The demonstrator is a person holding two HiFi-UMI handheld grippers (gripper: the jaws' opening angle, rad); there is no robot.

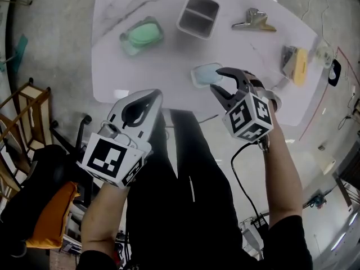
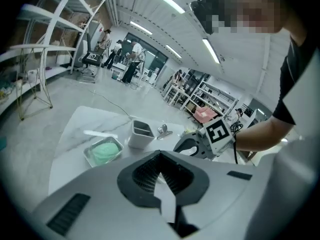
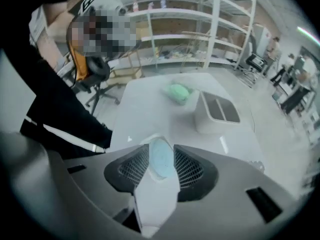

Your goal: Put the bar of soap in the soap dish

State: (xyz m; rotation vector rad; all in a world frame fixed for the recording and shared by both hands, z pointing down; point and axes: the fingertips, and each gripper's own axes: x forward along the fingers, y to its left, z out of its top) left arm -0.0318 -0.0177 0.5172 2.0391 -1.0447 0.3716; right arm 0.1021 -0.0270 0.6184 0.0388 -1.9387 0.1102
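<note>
A pale blue bar of soap (image 1: 206, 73) lies in a clear soap dish (image 1: 195, 79) near the table's front edge. My right gripper (image 1: 229, 79) hovers just right of it and above it, jaws apart, nothing between the pads. In the right gripper view the blue soap (image 3: 161, 163) shows down through the gap of the right gripper (image 3: 161, 148), with the dish's clear rim (image 3: 146, 145) around it. My left gripper (image 1: 153, 97) hangs off the table's front edge, its tips together and empty; in its own view the left gripper (image 2: 160, 156) points at the table.
A green soap in a clear dish (image 1: 140, 34) sits at the back left. A grey two-compartment holder (image 1: 198, 16) stands behind the blue soap. A metal clip (image 1: 254, 20) and a yellow object (image 1: 299, 65) lie to the right. The person's dark trousers (image 1: 185, 196) are below the table edge.
</note>
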